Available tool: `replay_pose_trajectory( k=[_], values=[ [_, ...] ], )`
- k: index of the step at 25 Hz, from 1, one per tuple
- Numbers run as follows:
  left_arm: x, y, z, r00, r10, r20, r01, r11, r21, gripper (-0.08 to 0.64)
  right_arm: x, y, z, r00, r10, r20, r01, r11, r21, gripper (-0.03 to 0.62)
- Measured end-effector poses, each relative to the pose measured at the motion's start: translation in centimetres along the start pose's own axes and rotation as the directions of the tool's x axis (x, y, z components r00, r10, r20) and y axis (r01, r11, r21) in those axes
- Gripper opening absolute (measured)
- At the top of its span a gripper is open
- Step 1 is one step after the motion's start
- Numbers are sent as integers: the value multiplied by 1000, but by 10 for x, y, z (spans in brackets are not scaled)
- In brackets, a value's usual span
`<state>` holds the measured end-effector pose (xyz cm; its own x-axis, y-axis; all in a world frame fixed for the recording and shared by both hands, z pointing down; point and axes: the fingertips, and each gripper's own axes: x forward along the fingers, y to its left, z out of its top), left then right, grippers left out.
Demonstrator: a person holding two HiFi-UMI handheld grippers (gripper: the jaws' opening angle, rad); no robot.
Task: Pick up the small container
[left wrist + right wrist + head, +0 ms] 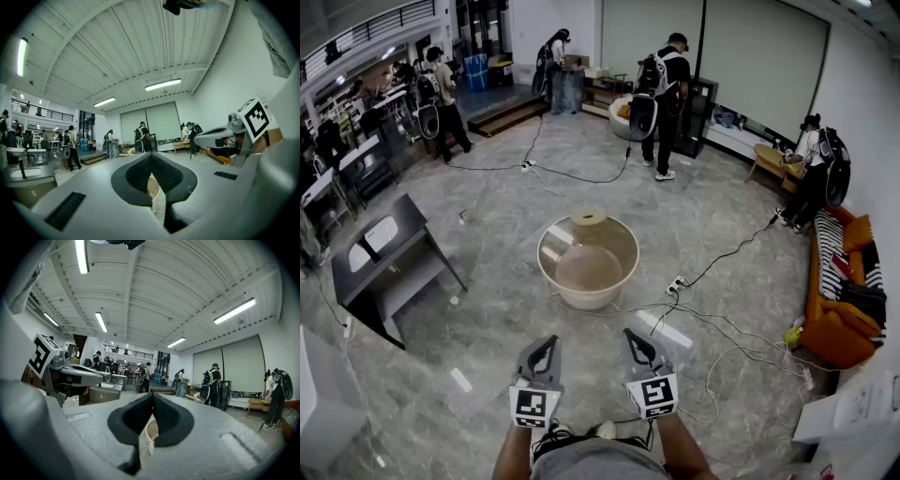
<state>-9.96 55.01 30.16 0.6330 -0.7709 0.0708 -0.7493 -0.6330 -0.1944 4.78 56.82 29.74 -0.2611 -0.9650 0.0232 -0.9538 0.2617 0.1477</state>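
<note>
A small round tan container (589, 219) sits at the far rim of a large beige basin (623, 272) on the floor. Both grippers are held level at the near side, well short of the basin. My left gripper (546, 345) has its jaws closed together with nothing between them, and so does my right gripper (634, 337). In the left gripper view the black pads (140, 176) meet at the tip and part of the basin (157, 194) shows below them. In the right gripper view the shut pads (166, 420) frame the basin's rim (149, 437).
A dark grey table (384, 248) stands to the left, a white box (323, 394) at the near left. Cables (712, 328) and a power strip (675, 284) lie right of the basin. An orange sofa (839, 319) lines the right wall. Several people (661, 94) stand at the far end.
</note>
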Motion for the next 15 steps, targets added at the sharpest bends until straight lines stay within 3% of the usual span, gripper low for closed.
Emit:
replay_pose_trajectory(
  k=[15],
  values=[
    [30,-11,-7,1000,11,-21,-11,1000,-1,17,16,-20,-11,999,31,-5,-31,999,17,0]
  ],
)
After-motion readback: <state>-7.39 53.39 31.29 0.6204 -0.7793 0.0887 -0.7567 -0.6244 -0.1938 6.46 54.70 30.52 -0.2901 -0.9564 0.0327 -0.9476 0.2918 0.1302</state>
